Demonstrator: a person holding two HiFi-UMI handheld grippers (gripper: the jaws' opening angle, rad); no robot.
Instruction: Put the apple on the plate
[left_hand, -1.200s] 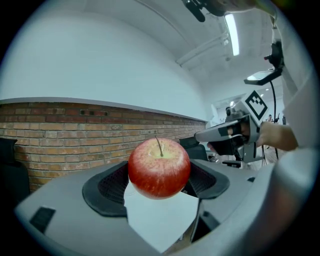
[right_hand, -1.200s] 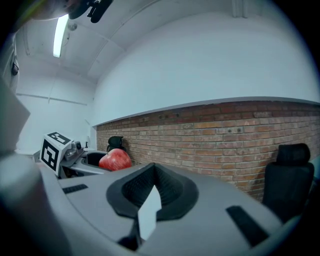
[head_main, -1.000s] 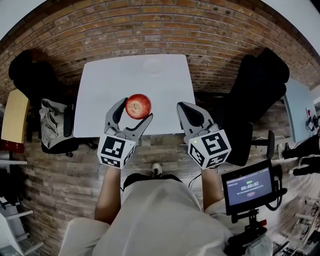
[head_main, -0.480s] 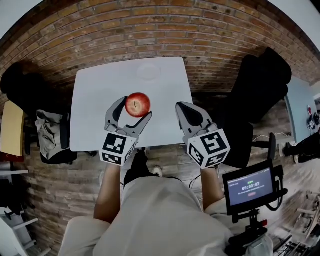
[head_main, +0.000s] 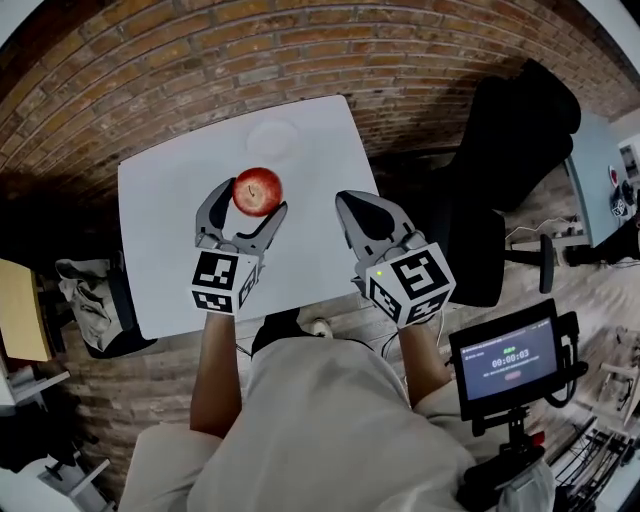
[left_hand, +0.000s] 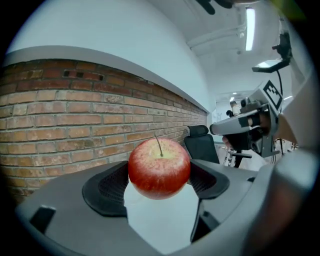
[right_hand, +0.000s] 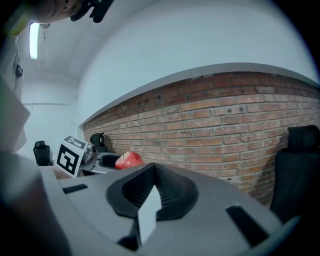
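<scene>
A red apple (head_main: 257, 191) with its stem up hangs above the white table (head_main: 170, 270), and my left gripper (head_main: 251, 198) is shut on it. In the left gripper view the apple (left_hand: 159, 167) sits clamped between the two dark pads (left_hand: 107, 189). A pale white plate (head_main: 272, 138) lies on the table's far side, just beyond the apple. My right gripper (head_main: 362, 207) hovers over the table's right edge, jaws together and holding nothing. From the right gripper view the apple (right_hand: 129, 160) and the left gripper's marker cube (right_hand: 70, 156) show to the left.
The table stands on a brick floor against a brick wall (left_hand: 60, 125). A black office chair (head_main: 520, 130) is at the right. A small screen on a stand (head_main: 512, 357) is at lower right. A grey bag (head_main: 85, 300) lies left of the table.
Both grippers have moved forward over the table, and the apple is now nearer the plate. The left gripper's hold on the apple is unchanged.
</scene>
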